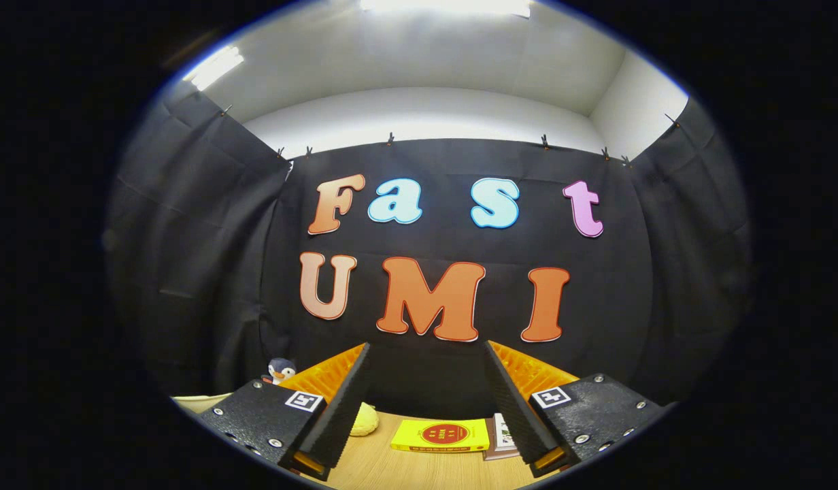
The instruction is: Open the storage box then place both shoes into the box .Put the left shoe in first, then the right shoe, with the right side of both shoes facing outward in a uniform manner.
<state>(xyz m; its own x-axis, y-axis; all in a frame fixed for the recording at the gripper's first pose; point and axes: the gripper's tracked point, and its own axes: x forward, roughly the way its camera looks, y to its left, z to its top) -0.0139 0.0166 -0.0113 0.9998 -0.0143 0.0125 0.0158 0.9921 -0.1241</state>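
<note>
Two fingers of the gripper (427, 401) stood wide apart, holding and touching nothing. Between and just ahead of them lay bare wooden tabletop (378, 466), then a yellow book (441, 435) flat near the far edge, a second booklet (502, 435) just beside it. A pale yellow soft object (364, 420) (possibly a shoe, I cannot tell) lay by the left finger. Farther left stood a penguin toy (281, 371), the black cloth wall (419, 371) beyond.
</note>
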